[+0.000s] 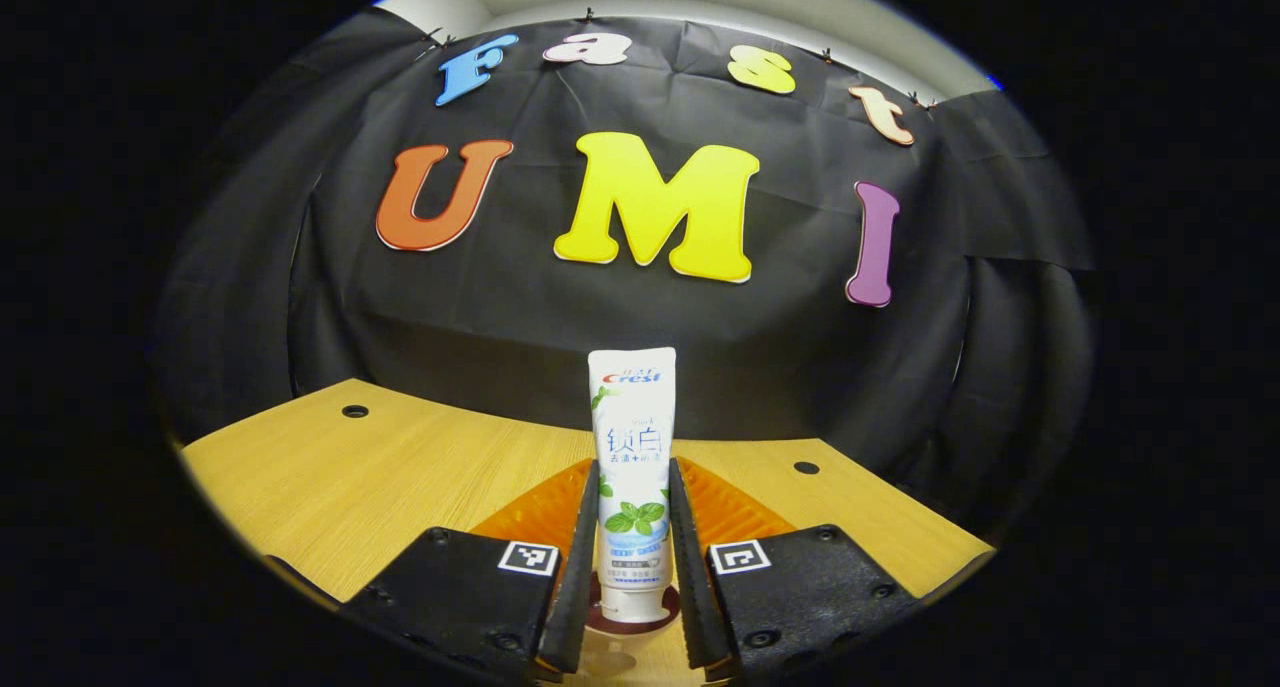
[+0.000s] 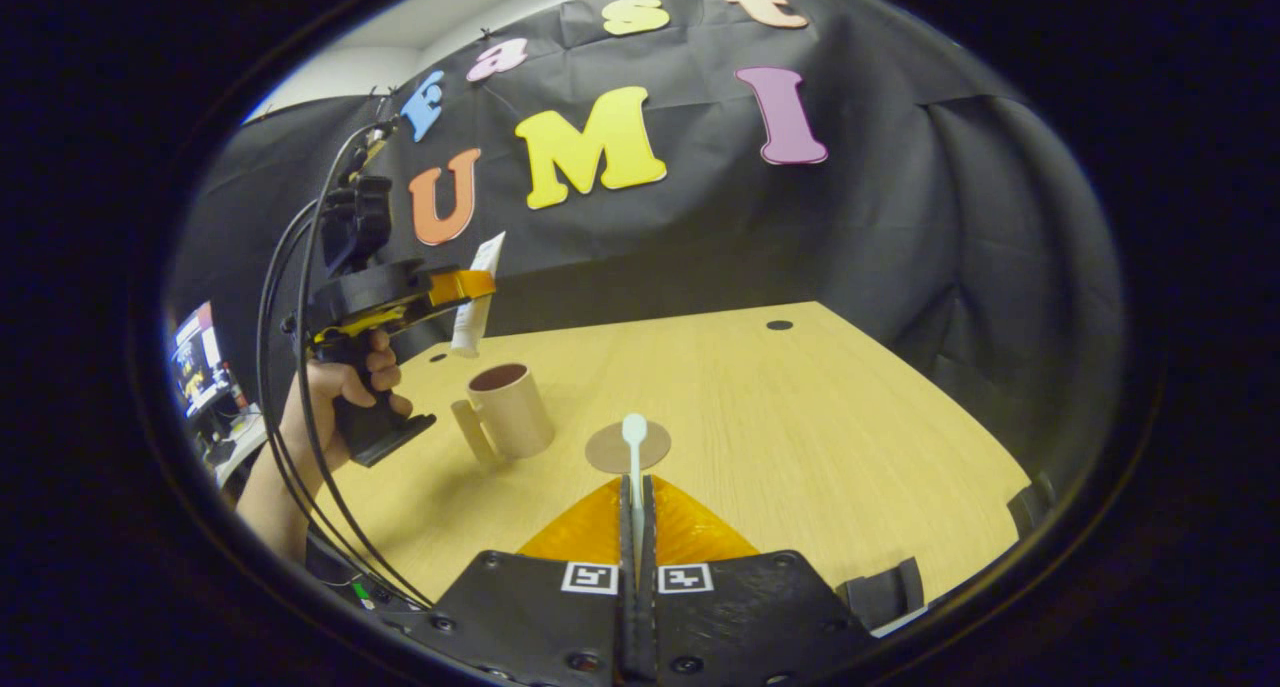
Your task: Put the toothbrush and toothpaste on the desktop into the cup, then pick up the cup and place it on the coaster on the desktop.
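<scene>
Both items are aloft: the left claw (image 2: 478,285) pinches the toothpaste (image 1: 631,467) above the cup (image 2: 510,407), the right claw (image 2: 637,527) pinches the toothbrush (image 2: 634,457); the cup stands beside the coaster (image 2: 610,452) on the desk (image 2: 820,417).

Right tongs (image 2: 637,527) clamp the toothbrush (image 2: 634,457), head toward 12 o'clock over the coaster (image 2: 610,452). Cup (image 2: 510,407) upright at 10 o'clock on the tabletop (image 2: 800,417). Above it, left tongs (image 2: 470,287) carry the toothpaste (image 2: 478,297).
</scene>
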